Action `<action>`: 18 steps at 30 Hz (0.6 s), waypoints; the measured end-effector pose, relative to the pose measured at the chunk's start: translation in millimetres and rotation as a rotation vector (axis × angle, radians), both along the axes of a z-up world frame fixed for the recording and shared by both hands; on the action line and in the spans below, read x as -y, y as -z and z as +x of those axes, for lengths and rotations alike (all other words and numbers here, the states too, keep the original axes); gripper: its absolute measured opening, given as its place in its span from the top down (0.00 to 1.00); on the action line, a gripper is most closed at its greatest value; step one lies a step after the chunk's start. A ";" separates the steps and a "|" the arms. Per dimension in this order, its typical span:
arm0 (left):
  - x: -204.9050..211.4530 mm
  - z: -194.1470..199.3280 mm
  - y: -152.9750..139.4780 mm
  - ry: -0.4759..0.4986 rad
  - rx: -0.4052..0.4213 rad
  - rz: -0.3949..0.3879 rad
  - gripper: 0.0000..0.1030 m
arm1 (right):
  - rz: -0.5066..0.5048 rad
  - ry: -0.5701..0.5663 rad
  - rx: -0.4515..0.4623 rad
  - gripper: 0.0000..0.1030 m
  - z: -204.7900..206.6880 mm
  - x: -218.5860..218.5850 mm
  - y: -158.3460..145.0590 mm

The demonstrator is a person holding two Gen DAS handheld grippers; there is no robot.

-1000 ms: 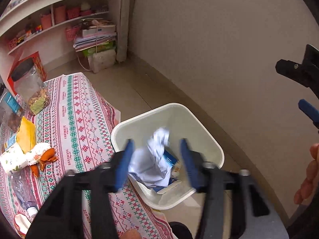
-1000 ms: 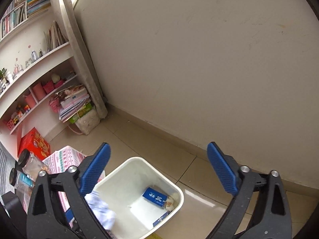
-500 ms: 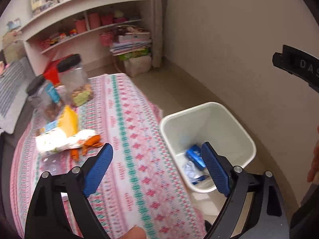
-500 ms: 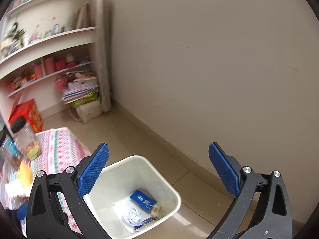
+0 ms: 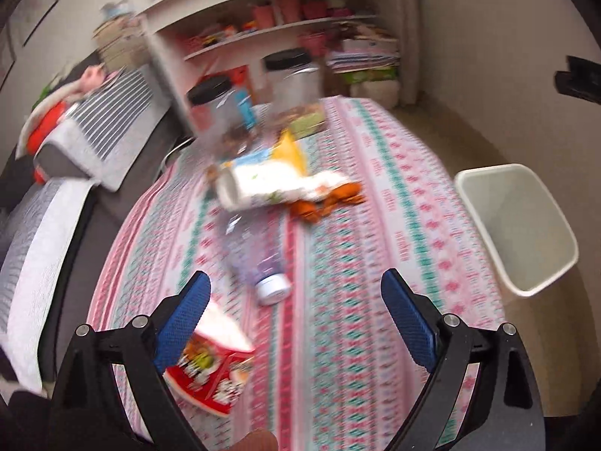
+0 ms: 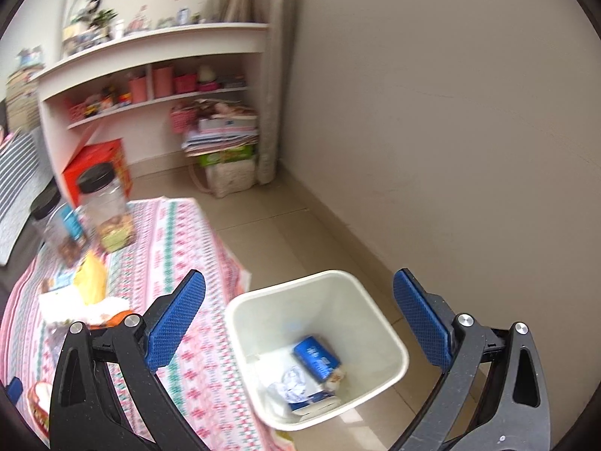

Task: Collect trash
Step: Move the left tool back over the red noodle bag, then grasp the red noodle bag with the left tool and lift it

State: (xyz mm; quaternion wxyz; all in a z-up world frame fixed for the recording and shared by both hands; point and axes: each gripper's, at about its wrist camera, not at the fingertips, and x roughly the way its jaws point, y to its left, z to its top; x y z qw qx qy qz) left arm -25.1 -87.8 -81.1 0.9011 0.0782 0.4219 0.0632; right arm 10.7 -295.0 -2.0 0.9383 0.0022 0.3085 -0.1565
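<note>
The left gripper point(image 5: 296, 319) is spread wide with nothing between its blue pads. It hangs over the near part of a table covered by a pink and green patterned cloth point(image 5: 375, 225). A clear plastic bottle point(image 5: 255, 259) lies on the cloth just beyond the pads, its white cap toward the near edge. A red snack packet point(image 5: 210, 372) lies at the near left, partly behind the left finger. Farther off lie a white wrapper point(image 5: 263, 184) and, touching it on the right, orange scraps point(image 5: 330, 199); a yellow packet point(image 5: 289, 150) sits behind them. Two black-lidded jars point(image 5: 293, 82) stand at the far end. This view is motion-blurred.

The right gripper point(image 6: 300, 319) is also fully spread and carries nothing. It hangs above a white waste bin point(image 6: 379, 312), which stands on the tiled floor just right of the table, near the wall. Inside the bin lie a blue carton point(image 6: 315, 357) and crumpled white paper point(image 6: 289, 383).
</note>
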 end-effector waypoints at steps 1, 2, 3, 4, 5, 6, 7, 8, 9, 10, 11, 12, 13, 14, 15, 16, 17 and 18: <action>-15.2 -2.3 3.7 -0.043 -0.017 -0.007 0.13 | 0.000 -0.015 -0.006 0.07 1.8 -6.4 1.2; -27.1 -3.6 6.6 -0.078 -0.032 -0.015 0.13 | 0.000 -0.033 -0.012 0.07 3.5 -14.0 2.4; -38.4 -6.6 9.5 -0.110 -0.045 -0.023 0.13 | -0.001 -0.048 -0.016 0.07 5.0 -20.8 3.0; -54.4 -8.7 13.3 -0.158 -0.063 -0.038 0.13 | -0.005 -0.062 -0.020 0.07 6.0 -27.4 4.0; -65.7 -9.8 16.6 -0.190 -0.077 -0.051 0.13 | -0.011 -0.078 -0.023 0.07 6.4 -35.3 5.4; -80.1 -9.5 21.7 -0.233 -0.101 -0.072 0.13 | -0.017 -0.091 -0.025 0.07 7.5 -42.5 6.1; -88.4 -9.3 24.6 -0.257 -0.119 -0.087 0.13 | -0.023 -0.103 -0.026 0.07 8.4 -48.9 7.1; -97.9 -7.8 28.3 -0.283 -0.141 -0.111 0.13 | -0.028 -0.117 -0.028 0.07 8.6 -56.0 8.2; -105.8 -6.0 32.2 -0.304 -0.163 -0.140 0.13 | -0.033 -0.126 -0.029 0.07 8.7 -61.9 9.1; -113.8 -4.3 36.9 -0.326 -0.185 -0.166 0.13 | -0.037 -0.135 -0.031 0.07 9.9 -66.7 9.9; -120.5 -3.1 41.1 -0.349 -0.204 -0.186 0.13 | -0.041 -0.143 -0.032 0.07 10.4 -71.3 11.2; -126.3 -2.5 44.7 -0.370 -0.219 -0.206 0.13 | -0.043 -0.152 -0.036 0.07 11.1 -76.8 12.7; -134.9 -2.3 50.0 -0.400 -0.239 -0.249 0.13 | -0.045 -0.159 -0.040 0.07 11.8 -81.5 14.4; -139.3 -2.7 53.7 -0.413 -0.251 -0.276 0.13 | -0.046 -0.166 -0.046 0.07 12.5 -85.9 16.8; -144.1 -2.6 57.8 -0.426 -0.268 -0.310 0.13 | -0.047 -0.173 -0.052 0.07 13.5 -89.3 18.3; -148.3 -1.6 62.0 -0.437 -0.286 -0.344 0.13 | -0.048 -0.179 -0.056 0.07 14.5 -92.2 20.2; -151.0 -1.0 64.9 -0.445 -0.298 -0.364 0.13 | -0.050 -0.187 -0.064 0.07 15.8 -96.3 22.5; -151.7 0.4 67.5 -0.452 -0.306 -0.371 0.13 | -0.053 -0.193 -0.070 0.07 15.7 -99.5 24.5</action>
